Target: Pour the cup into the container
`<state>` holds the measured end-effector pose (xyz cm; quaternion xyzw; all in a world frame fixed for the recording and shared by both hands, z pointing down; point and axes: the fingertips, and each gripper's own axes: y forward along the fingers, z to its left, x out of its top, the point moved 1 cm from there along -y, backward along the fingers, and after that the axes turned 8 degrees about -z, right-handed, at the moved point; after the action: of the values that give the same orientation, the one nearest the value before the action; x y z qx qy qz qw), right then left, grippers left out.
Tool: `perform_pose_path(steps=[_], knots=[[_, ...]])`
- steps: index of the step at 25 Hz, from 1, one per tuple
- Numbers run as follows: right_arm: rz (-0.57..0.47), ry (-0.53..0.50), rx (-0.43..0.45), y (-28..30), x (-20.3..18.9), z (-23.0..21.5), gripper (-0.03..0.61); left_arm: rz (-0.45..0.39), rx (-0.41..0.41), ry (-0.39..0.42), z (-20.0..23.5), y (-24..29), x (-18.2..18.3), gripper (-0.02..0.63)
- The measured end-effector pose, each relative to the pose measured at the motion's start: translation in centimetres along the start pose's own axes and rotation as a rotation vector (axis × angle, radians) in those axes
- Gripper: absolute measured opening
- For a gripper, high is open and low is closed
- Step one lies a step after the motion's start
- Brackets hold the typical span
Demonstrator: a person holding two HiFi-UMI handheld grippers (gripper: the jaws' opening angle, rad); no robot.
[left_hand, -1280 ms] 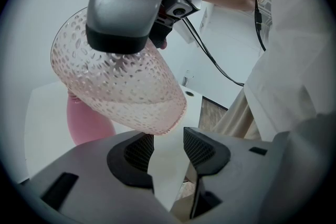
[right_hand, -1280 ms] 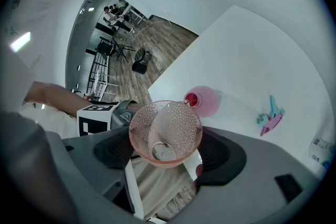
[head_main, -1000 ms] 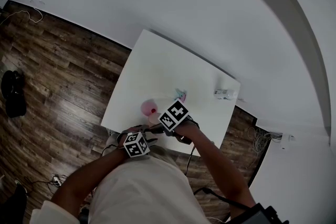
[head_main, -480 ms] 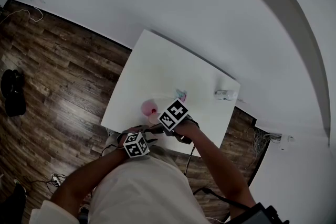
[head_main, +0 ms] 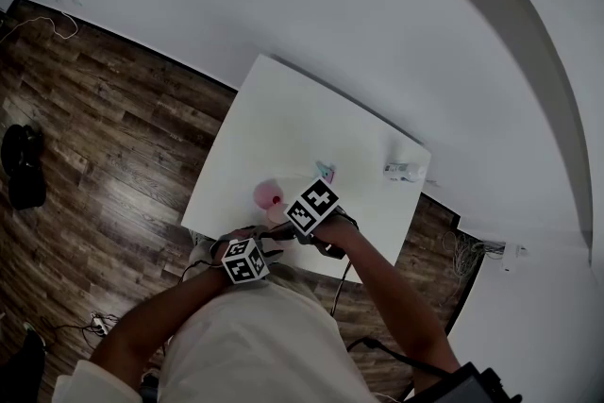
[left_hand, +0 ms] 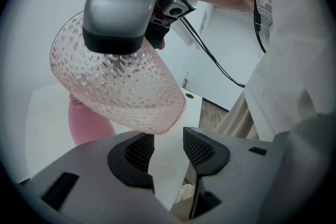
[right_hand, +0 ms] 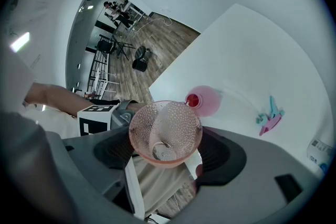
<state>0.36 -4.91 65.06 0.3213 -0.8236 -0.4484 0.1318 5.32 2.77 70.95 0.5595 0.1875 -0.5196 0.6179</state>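
1. The right claw [right_hand: 167,150] is clamped on a pink dimpled cup [right_hand: 165,131], one jaw on each side of its wall.
2. The cup's open mouth faces back toward that claw's own camera. Something small and pale lies at its bottom, too unclear to name.
3. Just past the cup's rim, ahead of the right claw, a pink container [right_hand: 207,100] stands on the white table [right_hand: 252,55], its red opening showing on the side nearest the cup.
4. Seen from the left claw [left_hand: 163,150], the cup hangs above and ahead of it, at a slant to the container below. The cup's rounded base points toward this claw.
5. The left claw's jaws stand apart with nothing between them, only the table edge showing through the gap.
6. From overhead, the left claw sits nearer the person than the right one, at the table's near edge.
7. Farther ahead of the right claw and off to its right, a small teal and pink toy [right_hand: 270,118] lies on the table, well apart from the container.
8. A small white box [head_main: 403,169] sits near the table's far right corner.
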Motion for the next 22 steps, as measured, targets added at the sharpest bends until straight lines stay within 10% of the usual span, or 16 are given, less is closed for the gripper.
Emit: perform_pose_path(steps=[22], knots=[[0.023,-0.007,-0.005,-0.36,0.15,0.29,0.376,-0.013,0.005,0.004,-0.23,-0.13,0.54,0.183]])
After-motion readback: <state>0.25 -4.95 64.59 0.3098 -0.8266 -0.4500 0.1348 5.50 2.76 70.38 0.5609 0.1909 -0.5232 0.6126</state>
